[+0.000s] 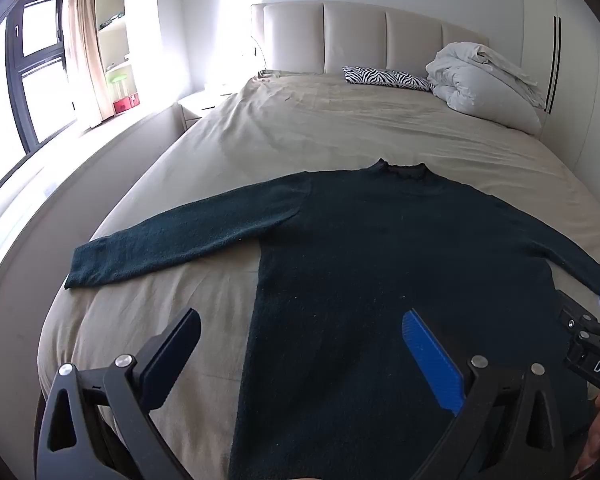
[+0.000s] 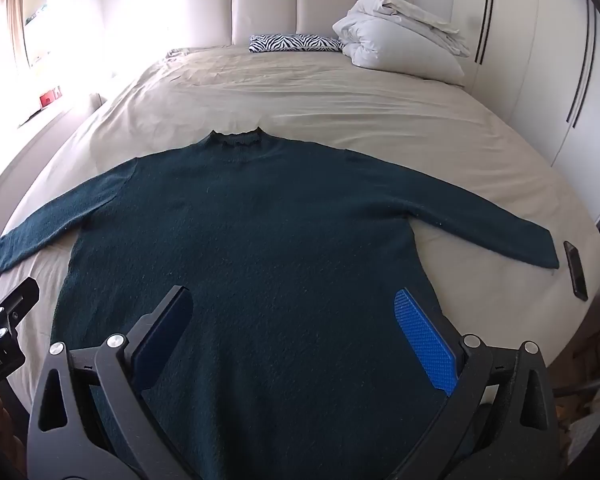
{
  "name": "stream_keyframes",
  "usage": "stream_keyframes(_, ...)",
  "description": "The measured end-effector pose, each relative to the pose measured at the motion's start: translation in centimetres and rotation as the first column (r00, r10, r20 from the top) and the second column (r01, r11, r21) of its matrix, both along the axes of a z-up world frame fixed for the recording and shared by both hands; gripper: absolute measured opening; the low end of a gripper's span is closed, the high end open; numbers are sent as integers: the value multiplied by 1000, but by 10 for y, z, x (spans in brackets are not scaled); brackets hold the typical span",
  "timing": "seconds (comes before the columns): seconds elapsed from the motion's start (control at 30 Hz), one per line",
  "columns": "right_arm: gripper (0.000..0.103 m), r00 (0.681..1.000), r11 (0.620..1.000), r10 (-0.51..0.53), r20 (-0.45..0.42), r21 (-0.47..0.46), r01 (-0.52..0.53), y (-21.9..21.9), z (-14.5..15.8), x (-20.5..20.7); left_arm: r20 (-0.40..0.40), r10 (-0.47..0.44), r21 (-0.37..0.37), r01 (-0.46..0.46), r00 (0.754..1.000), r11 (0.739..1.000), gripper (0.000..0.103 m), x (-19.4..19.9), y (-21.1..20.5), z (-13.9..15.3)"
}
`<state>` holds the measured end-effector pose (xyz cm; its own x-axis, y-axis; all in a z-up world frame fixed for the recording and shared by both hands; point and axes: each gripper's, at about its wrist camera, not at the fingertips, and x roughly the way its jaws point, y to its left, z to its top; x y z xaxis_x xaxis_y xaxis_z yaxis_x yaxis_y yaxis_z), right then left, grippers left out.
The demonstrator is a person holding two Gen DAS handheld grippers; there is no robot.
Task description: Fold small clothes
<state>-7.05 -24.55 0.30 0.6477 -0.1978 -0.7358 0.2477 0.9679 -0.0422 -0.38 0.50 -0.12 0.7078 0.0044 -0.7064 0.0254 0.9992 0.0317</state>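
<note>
A dark green long-sleeved sweater (image 1: 380, 248) lies flat on the beige bed (image 1: 300, 128), collar toward the headboard, both sleeves spread out sideways. It also shows in the right wrist view (image 2: 268, 224). My left gripper (image 1: 300, 340) is open and empty, hovering above the sweater's lower left edge. My right gripper (image 2: 292, 320) is open and empty above the sweater's lower body. Part of the right gripper shows at the right edge of the left wrist view (image 1: 596, 332).
A zebra-print pillow (image 1: 388, 78) and a bundled white duvet (image 1: 484, 80) lie by the padded headboard (image 1: 340, 36). A dark phone (image 2: 575, 270) lies on the bed just past the right sleeve cuff. A window and curtain (image 1: 80, 48) are at the left, wardrobes (image 2: 540, 60) at the right.
</note>
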Motion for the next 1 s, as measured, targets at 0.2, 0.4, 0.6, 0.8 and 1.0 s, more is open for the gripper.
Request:
stream_keyframes(0.2, 103, 1000, 1000, -1, 2, -1, 1, 0, -1, 0, 0, 0, -1, 0, 1000, 1000, 103, 0, 0, 0)
stream_keyframes(0.4, 103, 1000, 1000, 0, 0, -2, 0, 0, -1, 0, 0, 0, -1, 0, 1000, 1000, 103, 0, 0, 0)
stream_keyframes(0.6, 103, 1000, 1000, 0, 0, -2, 0, 2, -1, -2, -1, 0, -1, 0, 1000, 1000, 103, 0, 0, 0)
stream_keyframes(0.8, 103, 1000, 1000, 2, -2, -3, -2, 5, -5, -4, -1, -1, -2, 1, 1000, 1000, 103, 0, 0, 0)
stream_keyframes(1.0, 103, 1000, 1000, 1, -3, -4, -1, 5, -5, -4, -1, -1, -2, 1, 1000, 1000, 103, 0, 0, 0)
